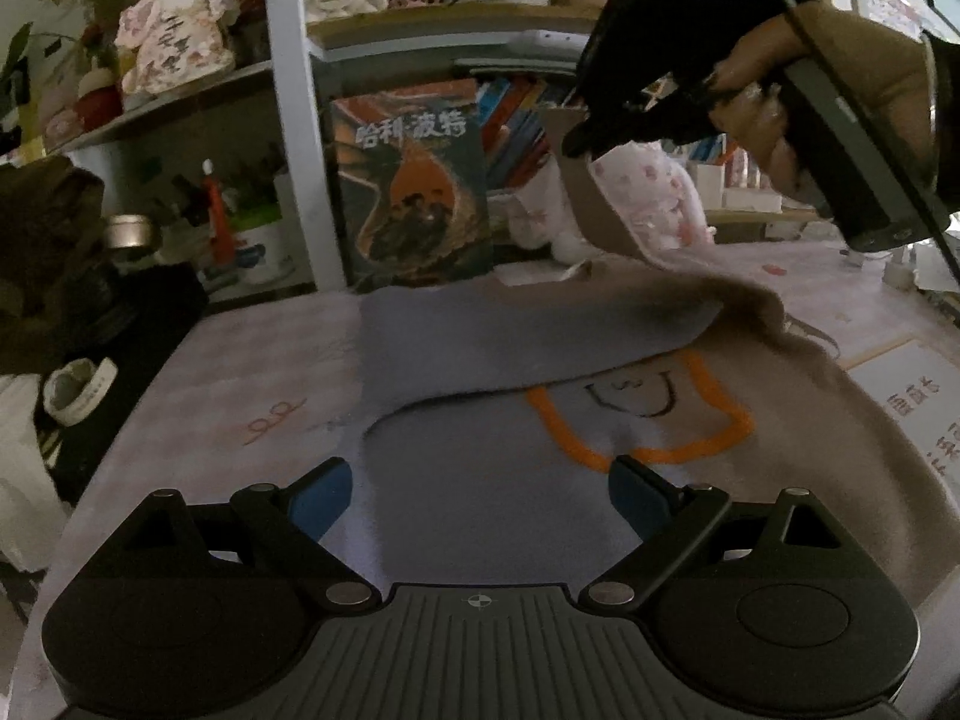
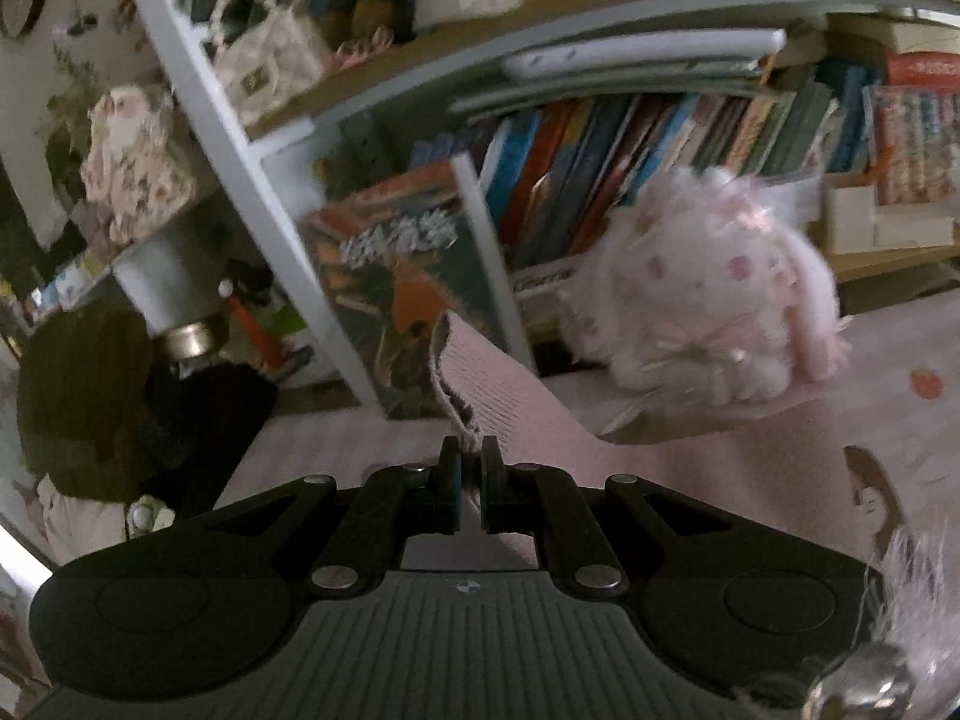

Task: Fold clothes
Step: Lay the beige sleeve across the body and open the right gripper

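Left gripper point(image 1: 480, 495): spread wide, hovering over the sweater point(image 1: 480, 324), which lies ahead on the table point(image 1: 240, 372); nothing pinched.
Right gripper point(image 2: 471, 462): pressed together on the ribbed hem point(image 2: 498, 387), lifting it, apparently to fold it over.

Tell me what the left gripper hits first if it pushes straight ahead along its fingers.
Most likely the sweater: the left gripper is open just above its flat front, aimed toward the orange outline. Depth is hard to judge.

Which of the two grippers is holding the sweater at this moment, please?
The right gripper: its jaws are shut on the ribbed edge of the sweater, lifted off the table. The left gripper hovers open, holding nothing.
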